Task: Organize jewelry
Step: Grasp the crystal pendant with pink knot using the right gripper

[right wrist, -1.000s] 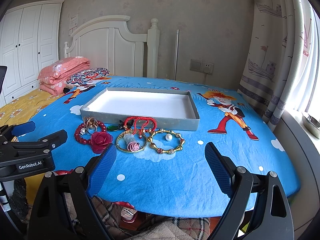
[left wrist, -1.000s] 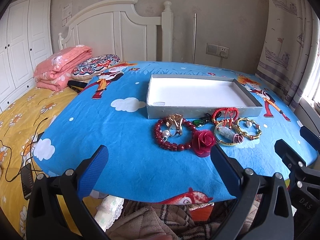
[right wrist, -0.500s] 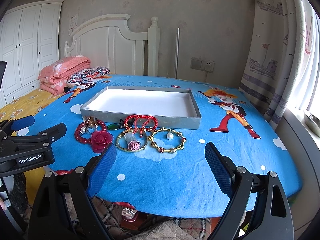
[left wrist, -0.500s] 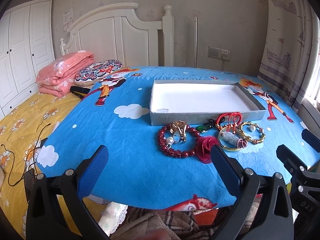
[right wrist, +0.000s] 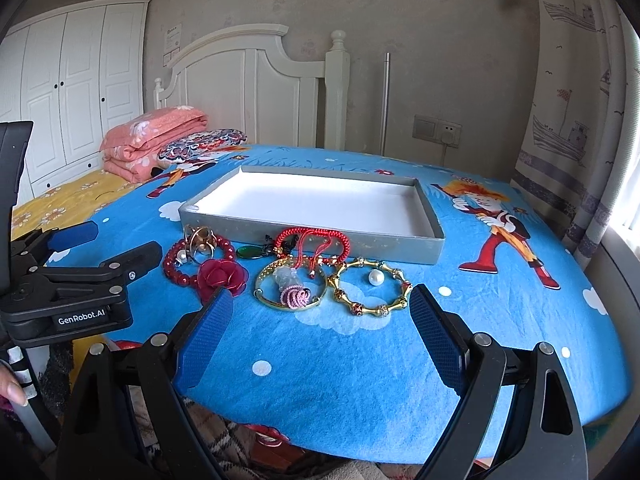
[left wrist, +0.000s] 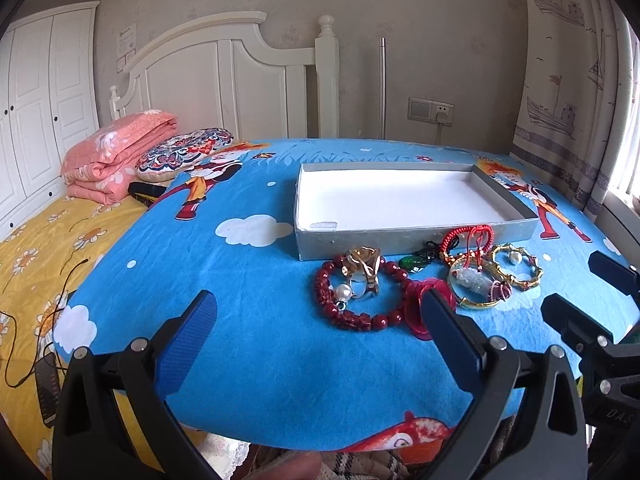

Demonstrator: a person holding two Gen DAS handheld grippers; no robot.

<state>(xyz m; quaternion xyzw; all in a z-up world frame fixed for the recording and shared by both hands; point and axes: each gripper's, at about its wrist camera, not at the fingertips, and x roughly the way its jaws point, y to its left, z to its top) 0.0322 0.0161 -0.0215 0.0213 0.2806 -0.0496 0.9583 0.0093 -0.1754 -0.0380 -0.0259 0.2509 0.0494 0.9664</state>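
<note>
1. On the blue cartoon-print cloth (left wrist: pixel 248 320), near edge of the grey tray (right wrist: pixel 312 246): a cluster of jewelry, none yet in the tray, whose white floor is bare.
2. Items, left to right: red bead bracelet (left wrist: pixel 362 294) with gold ring piece (left wrist: pixel 363 270) lying on it; red fabric rose (right wrist: pixel 221 276); green pendant (right wrist: pixel 250 252); red cord bracelet (right wrist: pixel 312 240) touching the tray wall; gold bangle (right wrist: pixel 288 288) with pink coil charm; gold segmented bangle (right wrist: pixel 370 290) with a pearl (right wrist: pixel 376 278) inside it.
3. Left gripper (left wrist: pixel 318 328): jaws wide apart, holding nothing, near side of the bead bracelet.
4. Right gripper (right wrist: pixel 320 328): jaws wide apart, empty, just near of the two gold bangles.
5. Step in hand, as judged: first pick. Advice: take one outlying piece, such as the segmented bangle at far right; close on its rim rather than across the hoop; lift straight up so the overlapping cord and neighbouring bangle are not dragged; clear the tray wall before lowering.
6. Risk: pieces overlap or touch, so one may pull another; the loose pearl may roll.
7. Right view only: rose fully visible, left gripper's labelled body, a fingertip at lower left.
8. Left view only: rose half hidden behind the left gripper's right finger; yellow bedspread (left wrist: pixel 36 248) with cable; right gripper's fingers at the right edge.
</note>
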